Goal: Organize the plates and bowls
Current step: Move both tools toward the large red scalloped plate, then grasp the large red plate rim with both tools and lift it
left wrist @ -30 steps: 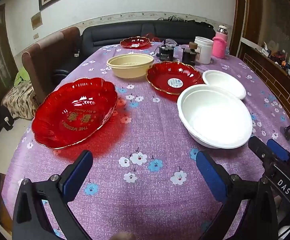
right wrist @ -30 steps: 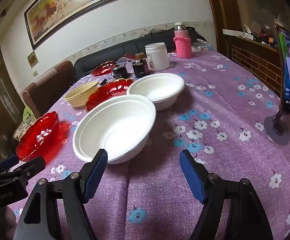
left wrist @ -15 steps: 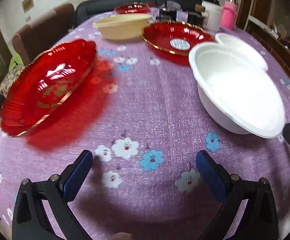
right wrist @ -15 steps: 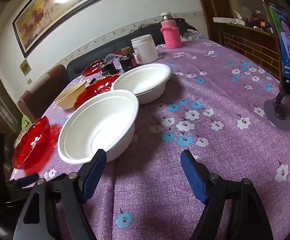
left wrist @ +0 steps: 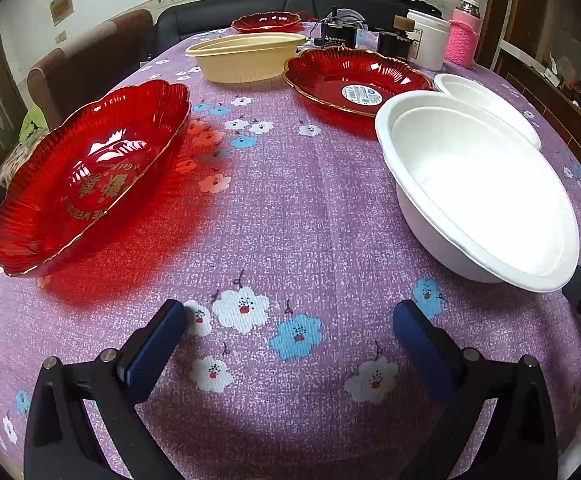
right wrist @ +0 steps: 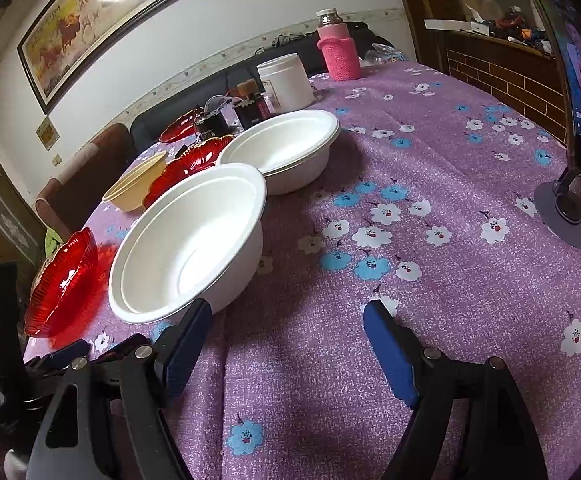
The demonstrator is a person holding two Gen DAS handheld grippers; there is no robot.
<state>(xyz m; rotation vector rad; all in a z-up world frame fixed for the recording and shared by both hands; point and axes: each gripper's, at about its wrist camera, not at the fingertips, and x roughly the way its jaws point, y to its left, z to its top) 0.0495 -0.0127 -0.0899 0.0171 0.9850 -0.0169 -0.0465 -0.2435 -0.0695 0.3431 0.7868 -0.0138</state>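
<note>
Both tools sit low at the near edge of the table, over its purple flowered cloth. The left tool has its blue pads spread wide with nothing but cloth between them. The right tool is just as wide apart and grips nothing, though its left pad rests right under the rim of the near white bowl, and whether they touch is hard to call. From the left wrist view that same near white bowl stands to the right, and the big red plate with gold lettering lies to the left, well apart from it. Just behind the near bowl comes the second white bowl, rims almost meeting. Next, the second red plate with a white sticker at its centre, and beside it the cream bowl. Far back, a third red plate, a white jar and a pink-sleeved bottle. On the right, a phone on a stand.
</note>
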